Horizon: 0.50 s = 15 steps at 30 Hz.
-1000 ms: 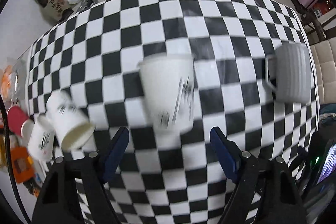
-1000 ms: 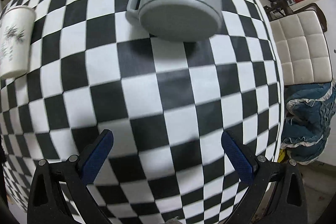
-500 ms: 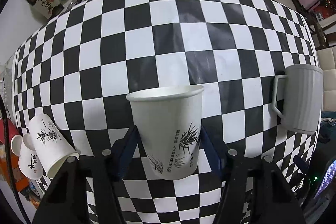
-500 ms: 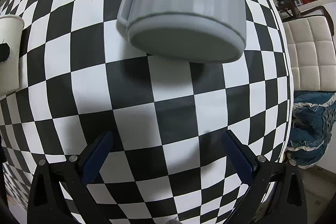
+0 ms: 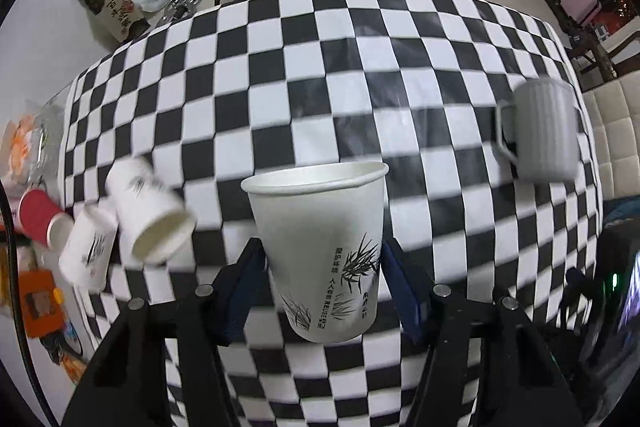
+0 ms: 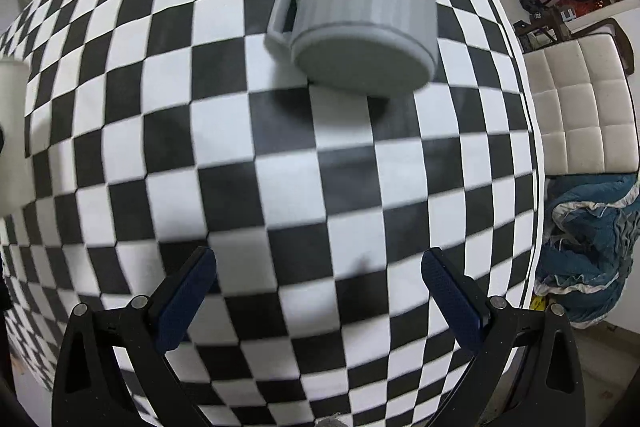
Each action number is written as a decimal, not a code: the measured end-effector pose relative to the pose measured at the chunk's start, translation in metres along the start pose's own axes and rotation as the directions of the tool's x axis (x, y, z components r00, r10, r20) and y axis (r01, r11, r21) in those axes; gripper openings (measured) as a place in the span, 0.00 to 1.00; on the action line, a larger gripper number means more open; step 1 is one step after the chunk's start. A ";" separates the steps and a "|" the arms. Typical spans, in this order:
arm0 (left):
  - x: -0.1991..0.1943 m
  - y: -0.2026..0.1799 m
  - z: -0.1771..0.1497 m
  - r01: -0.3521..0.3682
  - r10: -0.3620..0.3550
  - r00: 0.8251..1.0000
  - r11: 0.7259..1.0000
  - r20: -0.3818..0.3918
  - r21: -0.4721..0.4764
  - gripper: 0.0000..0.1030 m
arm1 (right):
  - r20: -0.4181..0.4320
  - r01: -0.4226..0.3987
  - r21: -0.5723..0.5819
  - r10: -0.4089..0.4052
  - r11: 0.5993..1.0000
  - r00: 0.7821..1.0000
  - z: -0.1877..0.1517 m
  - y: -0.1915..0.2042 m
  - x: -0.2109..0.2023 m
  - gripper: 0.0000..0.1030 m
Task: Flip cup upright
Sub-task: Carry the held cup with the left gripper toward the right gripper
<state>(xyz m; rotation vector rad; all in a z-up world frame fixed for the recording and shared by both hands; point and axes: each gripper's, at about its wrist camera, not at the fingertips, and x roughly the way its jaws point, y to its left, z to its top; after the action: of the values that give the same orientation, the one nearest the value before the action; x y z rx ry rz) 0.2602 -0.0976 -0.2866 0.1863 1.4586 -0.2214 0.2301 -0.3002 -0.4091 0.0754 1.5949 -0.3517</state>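
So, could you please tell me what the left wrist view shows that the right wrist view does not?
Only the left wrist view shows the left tool shut on the white paper cup, rim up, plus two more white paper cups and a red cup on their sides at the table's left edge.

Only the right wrist view shows the right tool, open and holding nothing, and the grey mug's flat base, meaning it stands upside down.

Both show the grey mug and the checkered tablecloth.
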 end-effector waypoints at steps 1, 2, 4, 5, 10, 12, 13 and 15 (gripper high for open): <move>-0.005 0.000 -0.010 -0.001 0.001 1.000 1.000 0.002 -0.001 0.55 | 0.001 -0.010 0.005 0.010 1.000 1.000 -0.008 0.000 -0.004 1.00; -0.010 0.002 -0.024 0.000 0.000 1.000 1.000 0.004 -0.003 0.55 | 0.000 -0.029 0.015 0.029 0.999 1.000 -0.017 0.001 -0.010 1.00; -0.017 0.008 -0.053 0.007 -0.007 1.000 1.000 -0.001 -0.008 0.55 | -0.001 -0.094 0.053 0.094 0.994 0.996 -0.033 -0.001 -0.016 1.00; -0.018 0.011 -0.065 0.010 -0.010 1.000 1.000 -0.003 -0.017 0.55 | -0.007 -0.122 0.077 0.123 0.989 0.992 -0.042 -0.001 -0.017 1.00; -0.021 0.021 -0.131 0.045 -0.047 0.999 0.997 -0.022 -0.055 0.55 | -0.014 -0.132 0.114 0.135 0.985 0.991 -0.092 -0.004 -0.024 1.00; -0.018 0.022 -0.156 0.076 -0.079 0.996 0.995 -0.038 -0.072 0.55 | -0.014 -0.114 0.125 0.116 0.986 0.993 -0.111 -0.004 -0.026 1.00; -0.015 0.020 -0.170 0.092 -0.096 0.994 0.993 -0.048 -0.077 0.55 | -0.016 -0.102 0.130 0.105 0.986 0.994 -0.120 -0.004 -0.027 1.00; -0.007 0.015 -0.188 0.115 -0.120 0.990 0.990 -0.067 -0.082 0.55 | -0.019 -0.080 0.142 0.084 0.987 0.996 -0.136 -0.001 -0.029 1.00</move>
<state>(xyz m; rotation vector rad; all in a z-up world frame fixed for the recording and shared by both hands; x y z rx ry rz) 0.0828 -0.0338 -0.2989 0.0454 1.5489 -0.2554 0.1005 -0.2594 -0.3780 0.2543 1.5850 -0.4008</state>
